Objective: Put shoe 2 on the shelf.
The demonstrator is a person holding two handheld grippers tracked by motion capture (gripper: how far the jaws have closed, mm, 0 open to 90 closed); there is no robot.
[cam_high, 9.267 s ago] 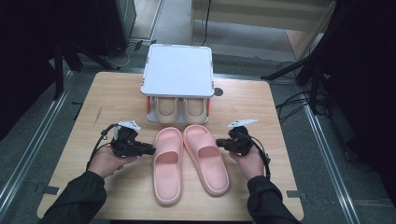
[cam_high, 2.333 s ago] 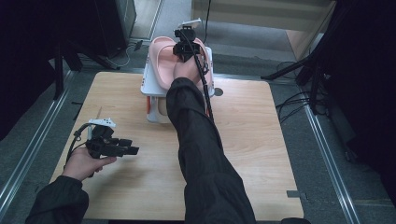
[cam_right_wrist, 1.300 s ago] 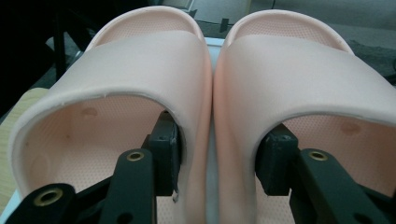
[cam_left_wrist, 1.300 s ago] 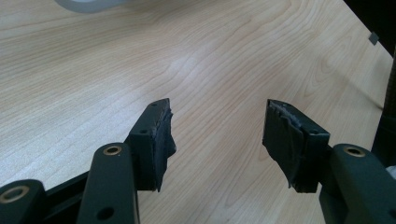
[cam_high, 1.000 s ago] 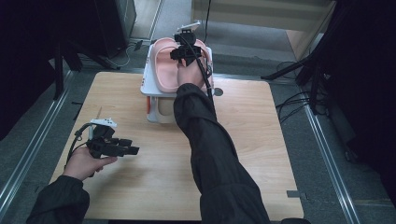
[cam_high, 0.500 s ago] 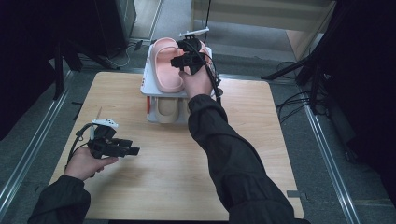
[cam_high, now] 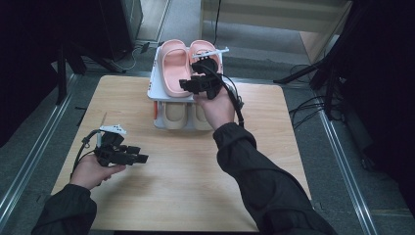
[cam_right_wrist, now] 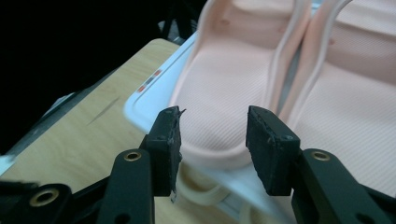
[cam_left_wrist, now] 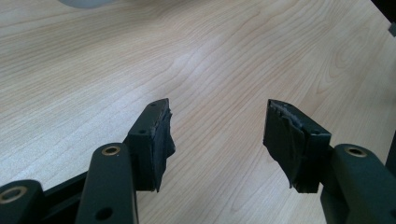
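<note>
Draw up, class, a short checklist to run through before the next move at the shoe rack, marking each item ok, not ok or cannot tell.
1. Pink slippers both lie on the top of the white rack: ok.
2. Right gripper open, nothing between its jaws: ok.
3. Left gripper open and empty above the table: ok.
4. Beige pair sits on the lower shelf: ok.
5. Slippers sit steady on top: cannot tell.

Table (cam_high: 274,147) evenly lit from overhead, surrounds near-black; soft shadows; right gripper view motion-blurred, pink slippers (cam_right_wrist: 233,93) soft; left gripper view sharp, mild wood glare.
</note>
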